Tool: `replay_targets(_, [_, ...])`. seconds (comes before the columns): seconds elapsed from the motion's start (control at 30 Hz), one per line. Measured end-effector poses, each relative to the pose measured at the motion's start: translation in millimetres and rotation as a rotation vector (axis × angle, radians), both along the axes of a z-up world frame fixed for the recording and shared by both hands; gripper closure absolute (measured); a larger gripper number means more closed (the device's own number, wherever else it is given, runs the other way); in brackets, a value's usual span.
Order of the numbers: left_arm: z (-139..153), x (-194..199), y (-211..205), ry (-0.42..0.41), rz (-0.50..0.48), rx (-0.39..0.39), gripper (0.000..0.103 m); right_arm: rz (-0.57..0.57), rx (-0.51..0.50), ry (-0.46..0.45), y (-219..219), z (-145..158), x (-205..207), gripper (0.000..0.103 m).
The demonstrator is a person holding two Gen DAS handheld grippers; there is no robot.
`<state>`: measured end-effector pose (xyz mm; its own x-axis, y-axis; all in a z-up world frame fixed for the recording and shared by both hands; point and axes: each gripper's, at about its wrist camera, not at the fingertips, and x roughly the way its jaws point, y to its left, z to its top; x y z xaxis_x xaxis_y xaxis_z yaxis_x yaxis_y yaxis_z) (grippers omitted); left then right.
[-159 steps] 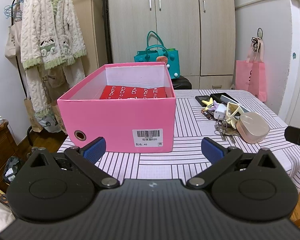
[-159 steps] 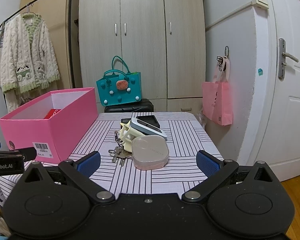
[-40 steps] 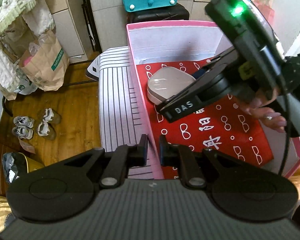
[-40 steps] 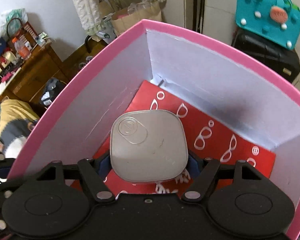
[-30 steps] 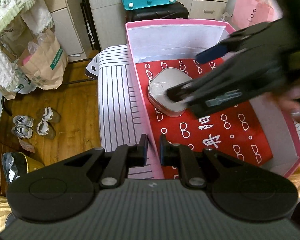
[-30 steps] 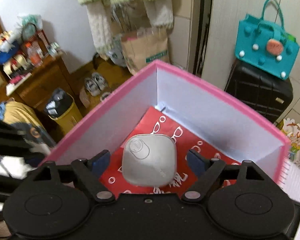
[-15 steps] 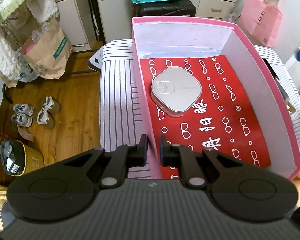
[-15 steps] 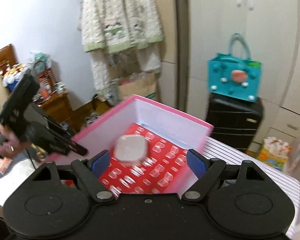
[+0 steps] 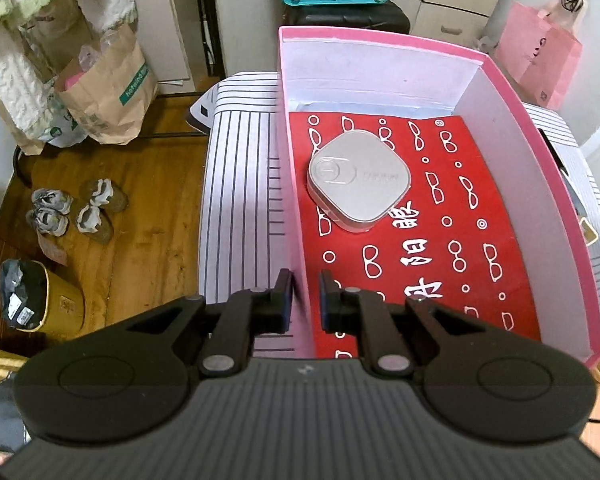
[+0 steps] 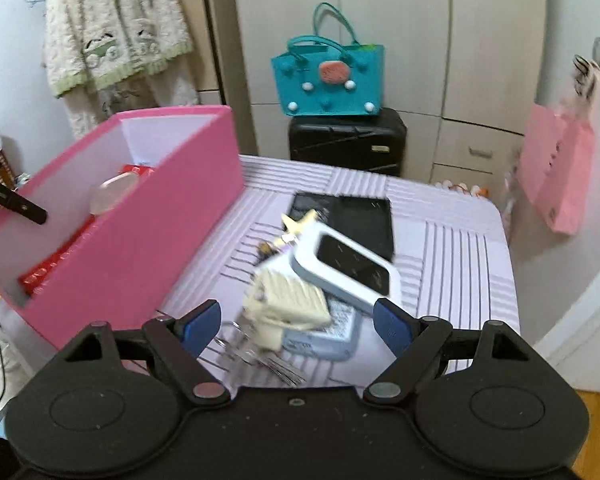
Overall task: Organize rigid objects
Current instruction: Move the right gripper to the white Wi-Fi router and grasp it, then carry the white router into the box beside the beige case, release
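My left gripper (image 9: 303, 294) is shut on the left wall of the pink box (image 9: 290, 200), near its front corner. Inside the box a beige rounded square case (image 9: 358, 182) lies on a red printed sheet (image 9: 440, 248). My right gripper (image 10: 297, 322) is open and empty above a pile on the striped table (image 10: 452, 248): a cream hair claw clip (image 10: 288, 306), a white device with a dark screen (image 10: 346, 266), a light blue device (image 10: 332, 334), keys (image 10: 256, 354) and a black phone (image 10: 348, 212). The pink box (image 10: 140, 232) stands left of the pile.
A teal bag (image 10: 330, 76) sits on a black suitcase (image 10: 348, 140) behind the table. A pink bag (image 10: 556, 172) hangs at the right. Paper bags (image 9: 104, 88), shoes (image 9: 76, 212) and a bin (image 9: 32, 296) are on the wooden floor to the left.
My right gripper let go of the beige case in the box, drew back out, and swung right to hover over the pile on the table. My left gripper keeps its hold on the box wall.
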<state>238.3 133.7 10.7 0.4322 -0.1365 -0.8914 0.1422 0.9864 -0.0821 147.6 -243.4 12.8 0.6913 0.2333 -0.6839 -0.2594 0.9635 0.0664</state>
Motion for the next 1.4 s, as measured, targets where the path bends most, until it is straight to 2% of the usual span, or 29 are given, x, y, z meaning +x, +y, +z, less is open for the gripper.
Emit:
replay_targets(0.2, [2, -1, 0, -0.015, 0.021, 0.003, 0.092, -0.061, 0.159, 0.027, -25, -20, 15, 0.016])
replay_targets(0.57, [5, -1, -3, -0.019, 0.062, 0.009, 0.092, -0.138, 0.435, 0.19, -64, -46, 76, 0.007])
replay_targets(0.67, [5, -1, -3, -0.016, 0.063, 0.012, 0.092, -0.164, 0.439, 0.215, -65, -50, 88, 0.006])
replay_targets(0.77, [6, -1, -5, -0.015, 0.057, 0.023, 0.092, -0.166, 0.438, 0.279, -59, -55, 98, 0.004])
replay_targets(1.03, [5, 0, -5, -0.011, 0.04, 0.023, 0.092, -0.216, 0.326, 0.36, -39, -56, 120, 0.002])
replay_targets(1.13, [5, 0, -5, -0.013, 0.035, 0.019, 0.092, -0.231, 0.294, 0.37, -32, -54, 127, 0.001])
replay_targets(1.4, [4, 0, -3, -0.015, 0.005, 0.015, 0.092, -0.263, 0.3, 0.35, -32, -50, 119, 0.003])
